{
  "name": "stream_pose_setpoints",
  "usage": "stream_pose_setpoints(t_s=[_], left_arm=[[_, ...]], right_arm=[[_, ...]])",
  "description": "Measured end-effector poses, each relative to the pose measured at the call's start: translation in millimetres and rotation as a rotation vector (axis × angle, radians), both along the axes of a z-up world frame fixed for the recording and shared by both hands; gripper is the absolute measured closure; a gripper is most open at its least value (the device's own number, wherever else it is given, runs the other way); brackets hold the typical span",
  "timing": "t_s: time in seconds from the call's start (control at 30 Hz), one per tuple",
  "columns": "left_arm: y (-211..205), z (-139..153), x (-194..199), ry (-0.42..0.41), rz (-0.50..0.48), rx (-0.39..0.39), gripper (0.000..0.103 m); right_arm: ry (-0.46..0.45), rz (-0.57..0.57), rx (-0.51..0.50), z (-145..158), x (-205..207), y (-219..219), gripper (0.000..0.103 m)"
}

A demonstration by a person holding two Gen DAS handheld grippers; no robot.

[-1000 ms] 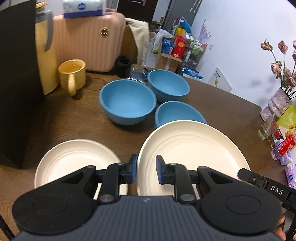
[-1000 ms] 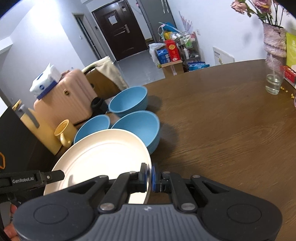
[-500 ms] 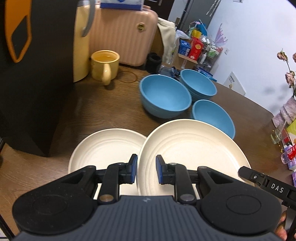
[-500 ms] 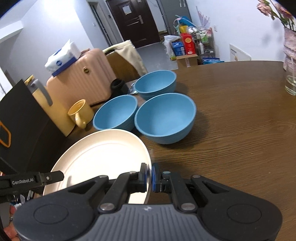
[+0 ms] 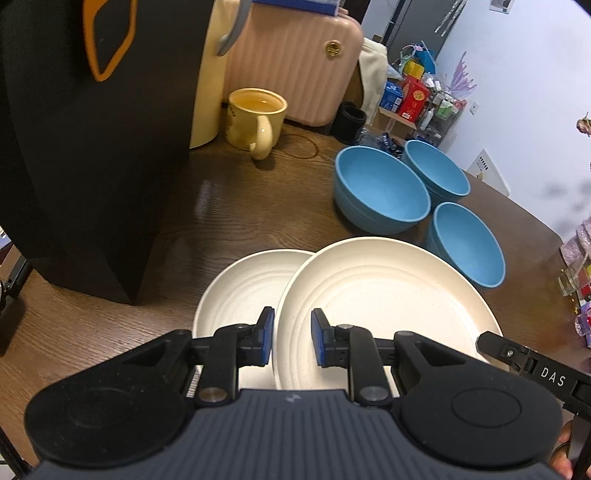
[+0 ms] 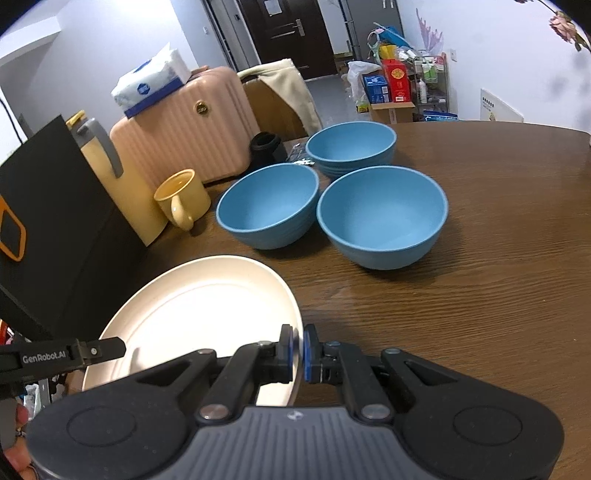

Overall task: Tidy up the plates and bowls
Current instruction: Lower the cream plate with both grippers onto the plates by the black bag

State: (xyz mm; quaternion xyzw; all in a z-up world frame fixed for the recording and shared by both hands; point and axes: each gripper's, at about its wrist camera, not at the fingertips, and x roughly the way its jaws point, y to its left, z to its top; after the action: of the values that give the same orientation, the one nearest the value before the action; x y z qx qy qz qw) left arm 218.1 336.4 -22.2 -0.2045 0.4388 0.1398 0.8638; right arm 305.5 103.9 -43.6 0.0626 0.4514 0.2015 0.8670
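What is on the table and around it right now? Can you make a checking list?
Surface: brown wooden table, bare wood between the dishes.
Job's things: large cream plate held by both grippers; smaller cream plate on the table, partly hidden behind it; three blue bowls close together, empty.
Clutter: yellow mug, black box, yellow jug, drinking glass.
Grippers: left gripper and right gripper each shut on the large cream plate's rim, on opposite sides.
Cables: thin dark loop by the mug; cannot tell whether it is a cable.
Surroundings: pink suitcase with a tissue pack on top, dark door, cluttered shelf.
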Motion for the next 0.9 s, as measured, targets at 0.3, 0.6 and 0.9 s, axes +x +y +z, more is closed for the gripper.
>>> stream_pose_setpoints(t_s=[0.3, 0.6, 0.9], left_arm=[[19.9, -10.7, 4.7, 0.018, 0.014, -0.001, 0.082], [30.8, -31.1, 11.4, 0.042, 0.008, -0.002, 0.082], [35.9, -51.8, 19.9, 0.085, 0.004, 0.024, 0.082]], right_arm=[[0.013, 0.015, -0.006, -11.3, 6.4, 23.7, 0.097], [0.026, 0.035, -0.042, -28.5, 16.9, 41.1, 0.097], [0.033, 0.068, -0.094, -47.0, 23.3, 61.4, 0.096]])
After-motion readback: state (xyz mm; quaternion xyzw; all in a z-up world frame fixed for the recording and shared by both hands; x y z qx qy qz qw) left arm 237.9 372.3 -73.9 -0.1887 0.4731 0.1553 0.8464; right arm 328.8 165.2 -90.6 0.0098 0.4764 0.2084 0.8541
